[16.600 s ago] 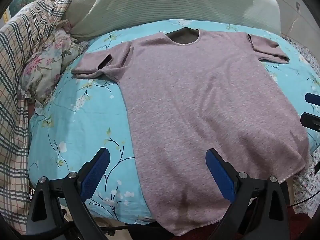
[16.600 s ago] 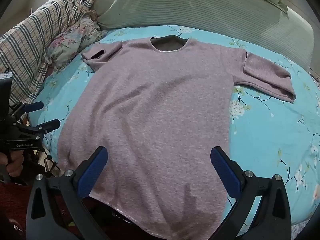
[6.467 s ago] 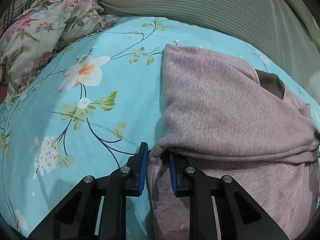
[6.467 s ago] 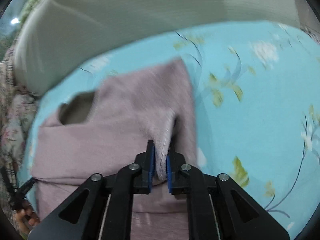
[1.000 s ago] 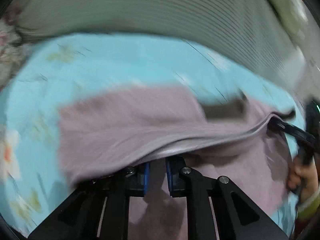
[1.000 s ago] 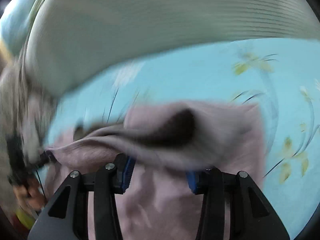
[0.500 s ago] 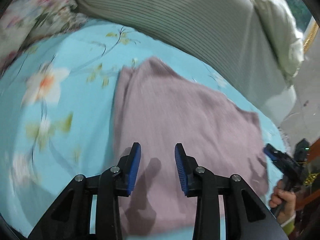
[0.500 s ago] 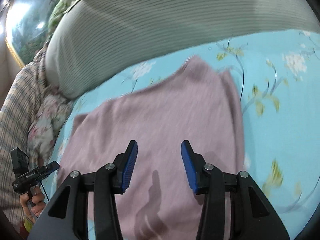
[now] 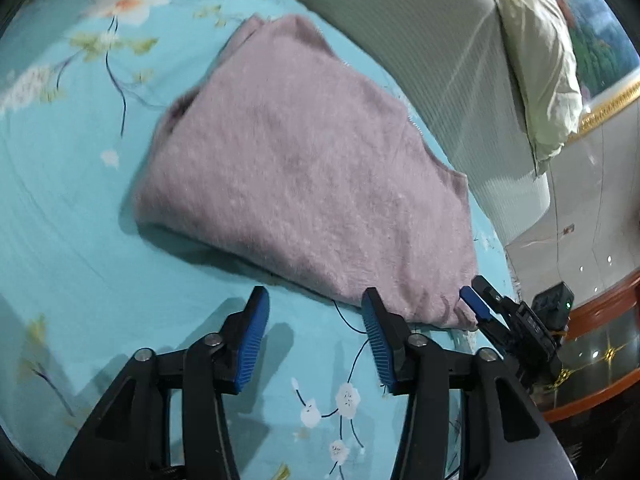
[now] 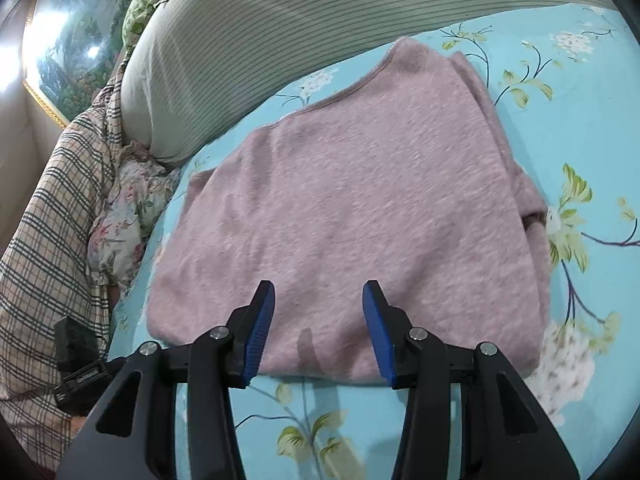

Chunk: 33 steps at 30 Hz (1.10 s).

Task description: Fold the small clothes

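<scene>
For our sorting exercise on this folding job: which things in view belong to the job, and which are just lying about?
Belong to the job:
shirt, folded
left tongs, open
right tongs, open

Just lying about:
floral sheet
striped pillow
plaid blanket
floral cloth
green pillow

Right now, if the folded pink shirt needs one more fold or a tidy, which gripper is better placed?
Probably the right gripper. Its open jaws hang directly over the pink shirt's near edge, while the left gripper, also open, sits over bare floral sheet short of the shirt.
</scene>
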Each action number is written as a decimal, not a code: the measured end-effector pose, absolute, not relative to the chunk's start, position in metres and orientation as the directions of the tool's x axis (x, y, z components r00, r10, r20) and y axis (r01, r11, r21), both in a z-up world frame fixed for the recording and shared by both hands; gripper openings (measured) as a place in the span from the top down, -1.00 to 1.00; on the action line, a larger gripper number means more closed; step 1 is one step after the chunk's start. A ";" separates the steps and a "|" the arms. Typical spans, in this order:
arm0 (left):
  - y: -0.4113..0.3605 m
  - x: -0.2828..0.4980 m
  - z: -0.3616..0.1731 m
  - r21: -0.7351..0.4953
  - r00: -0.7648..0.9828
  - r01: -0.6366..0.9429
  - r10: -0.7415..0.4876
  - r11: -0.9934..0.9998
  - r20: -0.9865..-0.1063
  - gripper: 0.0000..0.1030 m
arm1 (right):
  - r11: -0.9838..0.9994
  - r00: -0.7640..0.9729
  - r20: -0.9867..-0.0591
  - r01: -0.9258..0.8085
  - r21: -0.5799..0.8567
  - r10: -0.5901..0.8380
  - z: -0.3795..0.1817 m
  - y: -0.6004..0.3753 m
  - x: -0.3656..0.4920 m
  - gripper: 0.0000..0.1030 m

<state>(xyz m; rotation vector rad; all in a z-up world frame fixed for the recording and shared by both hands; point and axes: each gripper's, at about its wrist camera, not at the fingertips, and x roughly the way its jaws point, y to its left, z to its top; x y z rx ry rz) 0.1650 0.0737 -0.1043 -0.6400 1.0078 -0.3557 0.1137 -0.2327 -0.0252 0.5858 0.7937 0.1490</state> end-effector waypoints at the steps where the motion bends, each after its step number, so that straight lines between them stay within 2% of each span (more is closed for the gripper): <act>1: 0.073 0.167 -0.106 -0.645 0.504 -0.022 -0.549 0.764 -0.667 -0.14 | 0.831 0.701 -0.626 0.086 0.550 0.342 -0.024 -0.232 0.113 0.08; 4: 0.074 0.169 -0.112 -0.664 0.516 -0.065 -0.545 0.745 -0.661 -0.32 | 0.831 0.705 -0.618 0.074 0.552 0.348 -0.021 -0.230 0.109 0.06; 7: 0.079 0.174 -0.117 -0.685 0.529 -0.111 -0.541 0.720 -0.654 -0.37 | 0.828 0.705 -0.618 0.078 0.556 0.348 -0.022 -0.232 0.108 0.05; 18: 0.096 0.221 -0.121 -0.684 0.637 -0.227 -0.426 0.693 -0.643 -0.35 | 0.825 0.704 -0.615 0.073 0.560 0.355 -0.020 -0.232 0.114 0.04; 21: 0.100 0.230 -0.122 -0.680 0.658 -0.268 -0.386 0.682 -0.646 -0.11 | 0.820 0.702 -0.614 0.073 0.567 0.362 -0.022 -0.232 0.120 0.04; 23: 0.105 0.234 -0.122 -0.666 0.663 -0.280 -0.363 0.691 -0.655 0.24 | 0.817 0.702 -0.610 0.070 0.572 0.368 -0.021 -0.233 0.124 0.04; 24: 0.110 0.237 -0.124 -0.666 0.660 -0.280 -0.365 0.692 -0.657 0.57 | 0.816 0.702 -0.608 0.067 0.574 0.371 -0.021 -0.234 0.126 0.04; 25: 0.114 0.239 -0.126 -0.676 0.656 -0.277 -0.380 0.683 -0.652 0.73 | 0.815 0.703 -0.605 0.063 0.576 0.373 -0.021 -0.235 0.127 0.04; 27: 0.117 0.241 -0.125 -0.693 0.656 -0.266 -0.401 0.670 -0.639 0.86 | 0.814 0.707 -0.600 0.059 0.578 0.375 -0.019 -0.238 0.129 0.04; 33: 0.081 0.235 -0.068 -0.601 0.699 -0.096 -0.376 0.794 -0.609 0.90 | 0.801 0.711 -0.592 0.067 0.595 0.380 -0.014 -0.253 0.132 0.04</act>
